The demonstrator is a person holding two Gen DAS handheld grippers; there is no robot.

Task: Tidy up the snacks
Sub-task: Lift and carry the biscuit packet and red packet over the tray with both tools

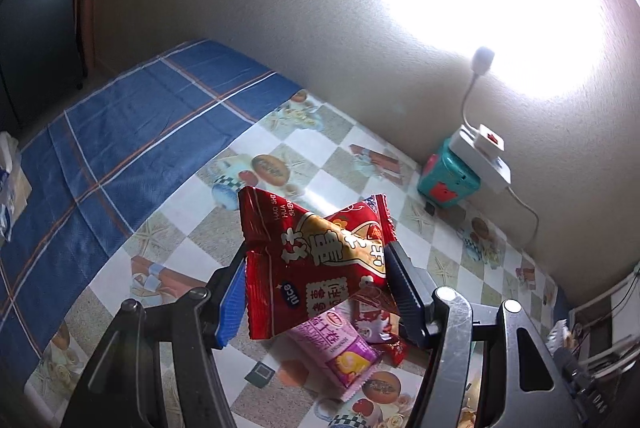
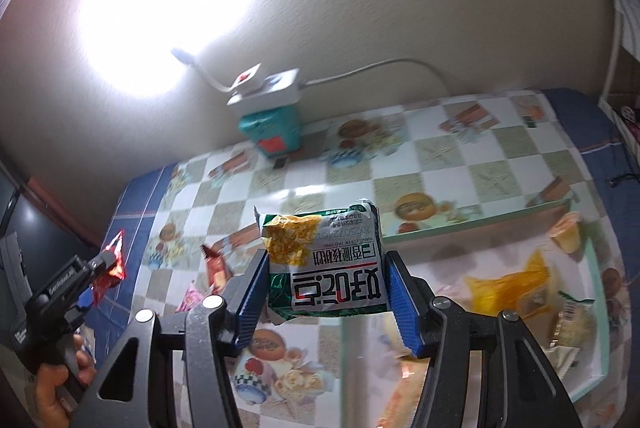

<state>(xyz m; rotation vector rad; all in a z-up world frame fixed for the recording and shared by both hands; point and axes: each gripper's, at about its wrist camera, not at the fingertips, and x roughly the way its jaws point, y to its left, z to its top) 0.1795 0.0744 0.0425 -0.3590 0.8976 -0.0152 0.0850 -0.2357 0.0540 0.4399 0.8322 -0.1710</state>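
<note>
My left gripper [image 1: 316, 252] is shut on a red snack packet [image 1: 312, 260] and holds it above the table; it also shows at the left of the right wrist view [image 2: 108, 268]. Below it lie a pink snack packet [image 1: 340, 356] and a small red packet [image 1: 376, 316]. My right gripper [image 2: 326, 260] is shut on a green-and-white snack packet [image 2: 328, 260], lifted above the table. A clear tray [image 2: 600, 348] at the right holds a yellow packet [image 2: 516, 288], a pale packet [image 2: 572, 320] and a jelly cup [image 2: 568, 236].
The table has a checkered cloth [image 1: 192, 228] with a blue cloth [image 1: 100, 155] at its left. A teal box [image 1: 448, 179] with a white power strip [image 1: 480, 151] on top stands against the wall. A lamp glares on the wall.
</note>
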